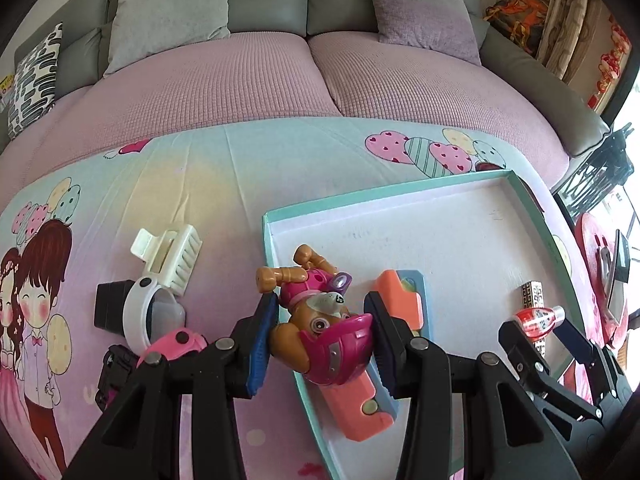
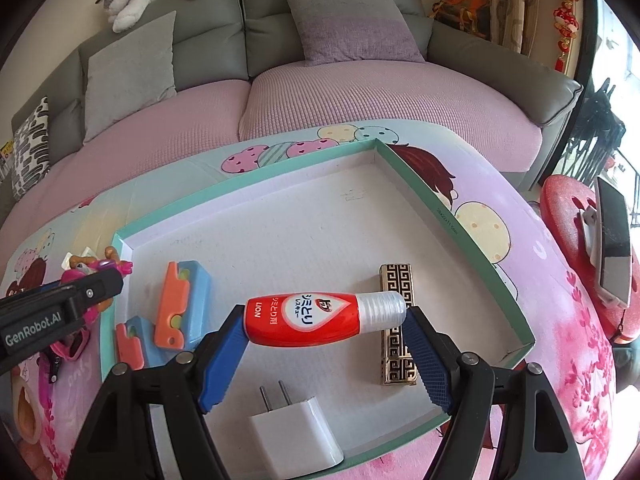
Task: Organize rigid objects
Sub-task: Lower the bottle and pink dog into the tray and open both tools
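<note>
A stiff, light pink-helmeted plastic pup figure [image 1: 320,320] is being clamped across its helmet by the left gripper [image 1: 320,336] at the teal-rimmed shallow cardboard tray's [image 1: 400,194] near-left edge; a smooth, slippery red plastic bottle [image 2: 320,318] is being pinched end to end by the right gripper [image 2: 324,340].

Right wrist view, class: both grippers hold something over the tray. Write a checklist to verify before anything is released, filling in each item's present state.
1. Red bottle held end to end by right gripper: ok.
2. Bottle is above the tray: ok.
3. Spot beneath it free: not ok, gold case lies below the cap end.
4. Toy dog held by left gripper: ok.
5. Dog fully inside the tray edge: cannot tell.
</note>
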